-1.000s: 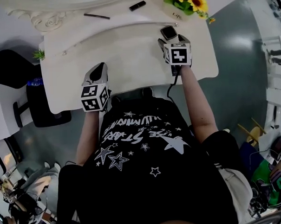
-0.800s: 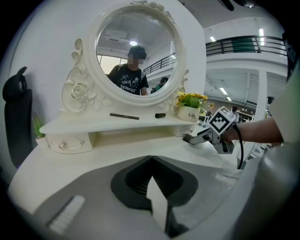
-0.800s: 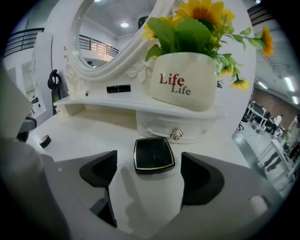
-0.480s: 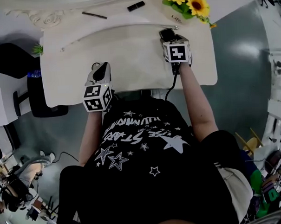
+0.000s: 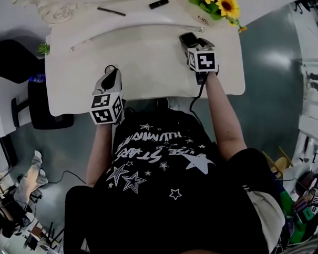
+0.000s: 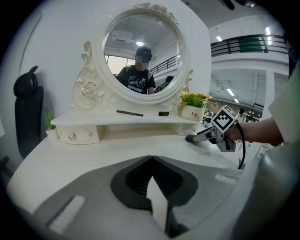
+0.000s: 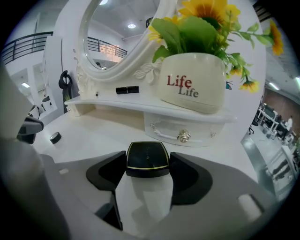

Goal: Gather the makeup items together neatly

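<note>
My right gripper [image 5: 191,41] is shut on a black compact with a gold rim [image 7: 147,159], held low over the right side of the white vanity top [image 5: 145,61], just in front of the drawer. On the raised shelf lie a black lipstick [image 5: 158,3] [image 7: 127,89] and a thin black pencil [image 5: 111,11] [image 6: 130,113]. A small round black item [image 7: 56,137] sits on the tabletop near my left gripper [image 5: 110,78]. That gripper hovers over the table's front left, jaws together with nothing between them.
A cream pot of sunflowers [image 5: 211,5] [image 7: 192,82] stands at the shelf's right end, close above the right gripper. An oval mirror [image 6: 140,51] rises behind the shelf. Small drawers [image 6: 72,136] sit under the shelf's ends. A dark chair [image 5: 42,108] is to the left.
Both grippers stay in about the same places on the table. The right one still holds the compact. The head view has shifted slightly.
</note>
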A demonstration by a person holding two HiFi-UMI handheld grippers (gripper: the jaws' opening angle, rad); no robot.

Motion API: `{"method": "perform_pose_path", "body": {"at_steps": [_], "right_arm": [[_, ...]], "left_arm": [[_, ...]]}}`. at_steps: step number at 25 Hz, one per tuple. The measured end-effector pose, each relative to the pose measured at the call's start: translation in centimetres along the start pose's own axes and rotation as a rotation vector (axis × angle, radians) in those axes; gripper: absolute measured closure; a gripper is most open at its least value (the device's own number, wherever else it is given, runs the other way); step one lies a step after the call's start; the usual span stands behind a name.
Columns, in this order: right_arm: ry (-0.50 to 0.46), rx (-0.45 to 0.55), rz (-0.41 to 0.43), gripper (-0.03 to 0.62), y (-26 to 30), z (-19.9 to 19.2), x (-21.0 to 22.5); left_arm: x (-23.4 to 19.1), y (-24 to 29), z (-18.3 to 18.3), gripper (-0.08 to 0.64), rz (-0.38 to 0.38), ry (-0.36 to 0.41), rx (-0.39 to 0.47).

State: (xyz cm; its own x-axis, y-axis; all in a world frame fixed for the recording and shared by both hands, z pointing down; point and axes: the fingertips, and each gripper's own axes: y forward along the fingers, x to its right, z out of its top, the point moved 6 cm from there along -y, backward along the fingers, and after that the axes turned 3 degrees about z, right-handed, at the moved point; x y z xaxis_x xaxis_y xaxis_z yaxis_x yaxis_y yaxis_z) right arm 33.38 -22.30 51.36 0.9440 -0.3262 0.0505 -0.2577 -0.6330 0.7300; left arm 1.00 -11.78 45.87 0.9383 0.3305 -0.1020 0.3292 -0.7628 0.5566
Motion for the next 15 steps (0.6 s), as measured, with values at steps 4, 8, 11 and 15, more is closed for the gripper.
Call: {"method": "perform_pose_path", "body": {"at_steps": [4,8,11,15], "right_arm": [[-0.05,0.011,0.041,0.27,-0.5,0.1,-2.4],[-0.087,0.03,0.098,0.272,-0.8,0.2,-5.4],[-0.124,0.053,0.154,0.272,-1.0,0.5,-8.2],[-0.176,0.072,0.229,0.272,-1.0,0.9,-12.2]], "left_arm": [[-0.6,-0.8,-0.2,0.558,-0.012,-0.002,0.008],[-1.6,-2.0,-0.7,0.558,-0.02,0.003,0.004],[-2.5,-3.0,-1.2,0.558,-0.013,-0.002,0.004],[-4.0,-4.3,-2.0,0.558,-0.006,-0.011,0.002]]}}
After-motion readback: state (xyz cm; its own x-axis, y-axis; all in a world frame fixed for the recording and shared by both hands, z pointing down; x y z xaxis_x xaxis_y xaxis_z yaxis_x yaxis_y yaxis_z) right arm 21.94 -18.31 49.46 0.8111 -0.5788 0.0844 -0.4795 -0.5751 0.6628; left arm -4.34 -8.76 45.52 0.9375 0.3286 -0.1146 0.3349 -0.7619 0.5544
